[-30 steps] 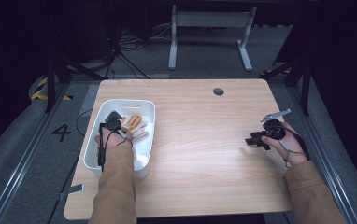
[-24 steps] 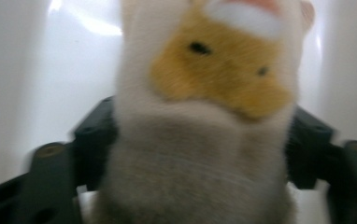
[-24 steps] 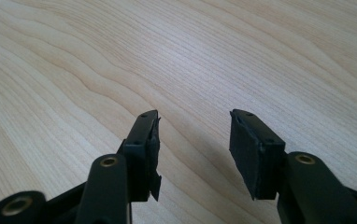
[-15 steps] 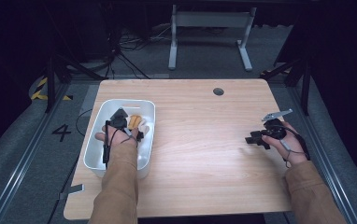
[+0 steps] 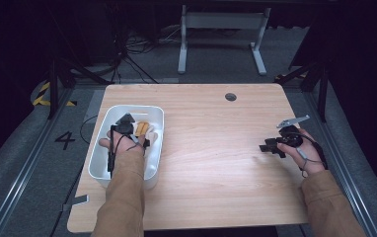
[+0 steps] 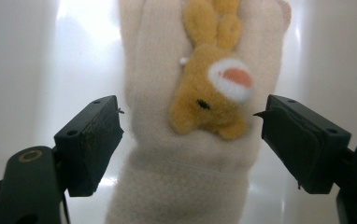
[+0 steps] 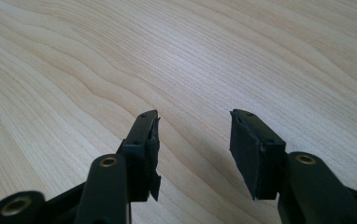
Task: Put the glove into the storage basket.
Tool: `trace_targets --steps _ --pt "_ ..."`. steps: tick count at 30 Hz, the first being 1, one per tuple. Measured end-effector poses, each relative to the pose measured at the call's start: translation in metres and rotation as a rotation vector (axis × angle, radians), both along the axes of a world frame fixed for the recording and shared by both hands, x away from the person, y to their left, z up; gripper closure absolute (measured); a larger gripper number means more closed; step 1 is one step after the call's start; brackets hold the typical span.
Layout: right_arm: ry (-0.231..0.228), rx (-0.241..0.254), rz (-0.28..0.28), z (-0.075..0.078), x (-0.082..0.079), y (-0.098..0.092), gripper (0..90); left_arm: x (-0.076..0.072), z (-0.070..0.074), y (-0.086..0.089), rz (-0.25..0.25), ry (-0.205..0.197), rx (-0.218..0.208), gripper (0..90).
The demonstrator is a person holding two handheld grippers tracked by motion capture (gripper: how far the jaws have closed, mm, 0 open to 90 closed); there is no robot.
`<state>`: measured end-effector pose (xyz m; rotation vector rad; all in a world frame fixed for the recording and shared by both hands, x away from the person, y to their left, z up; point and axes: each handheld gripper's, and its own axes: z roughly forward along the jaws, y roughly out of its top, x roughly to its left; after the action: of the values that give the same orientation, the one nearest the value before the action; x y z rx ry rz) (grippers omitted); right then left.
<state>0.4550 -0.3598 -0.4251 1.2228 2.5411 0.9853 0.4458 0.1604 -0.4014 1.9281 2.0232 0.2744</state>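
The left gripper has just been opened, pads clear of the cream glove, whose ends are cropped. The right gripper is held apart, nothing between.

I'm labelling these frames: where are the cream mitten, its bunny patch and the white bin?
cream mitten (image 6: 167, 177): left gripper view, on the cuff end.
bunny patch (image 6: 214, 88): left gripper view, on its face.
white bin (image 5: 99, 158): high view, on the left wall.
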Motion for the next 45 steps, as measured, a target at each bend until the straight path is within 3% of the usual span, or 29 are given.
trace_targets --steps 4,7,10,13,16,20,22,24,30,35,41,44,45 --pt "0.000 -0.001 0.000 0.000 0.000 0.000 53.2 0.000 0.011 -0.001 -0.024 -0.051 0.001 20.2" --pt "-0.003 -0.003 0.002 0.000 -0.001 0.000 53.1 -0.001 0.018 -0.007 -0.053 -0.129 0.004 20.1" --pt "0.000 -0.001 -0.002 0.000 -0.002 0.000 53.1 -0.001 0.021 -0.016 -0.094 -0.170 -0.028 25.0" --pt "-0.001 -0.001 -0.005 0.000 -0.004 -0.002 53.1 0.001 0.025 -0.026 -0.145 -0.191 -0.046 31.2" --pt "-0.007 -0.001 -0.011 0.000 -0.006 -0.006 53.0 -0.002 0.030 -0.036 -0.185 -0.252 -0.044 30.6" --pt "-0.011 -0.001 -0.020 -0.001 -0.010 -0.010 53.0 -0.011 0.041 -0.049 -0.266 -0.357 -0.080 31.6" --pt "-0.015 -0.004 -0.020 -0.001 -0.012 -0.012 53.0 -0.015 0.044 -0.056 -0.326 -0.381 -0.104 33.0" --pt "-0.013 -0.004 -0.027 -0.001 -0.013 -0.013 52.9 -0.019 0.043 -0.067 -0.365 -0.378 -0.133 32.6" --pt "-0.006 0.006 -0.040 -0.005 -0.014 -0.018 52.8 -0.026 0.029 -0.102 -0.558 -0.406 -0.224 32.5" --pt "-0.018 0.020 -0.035 -0.006 -0.013 -0.019 52.4 -0.029 0.013 -0.117 -0.638 -0.436 -0.277 32.8" --pt "-0.032 0.016 -0.016 -0.007 -0.013 -0.018 52.1 -0.042 -0.002 -0.123 -0.751 -0.443 -0.262 32.4" --pt "-0.044 0.028 -0.001 -0.004 -0.016 -0.016 51.8 -0.050 -0.012 -0.128 -0.804 -0.423 -0.283 32.7" --pt "-0.049 0.029 0.002 -0.004 -0.016 -0.016 51.8 -0.051 -0.016 -0.130 -0.830 -0.399 -0.280 32.7"
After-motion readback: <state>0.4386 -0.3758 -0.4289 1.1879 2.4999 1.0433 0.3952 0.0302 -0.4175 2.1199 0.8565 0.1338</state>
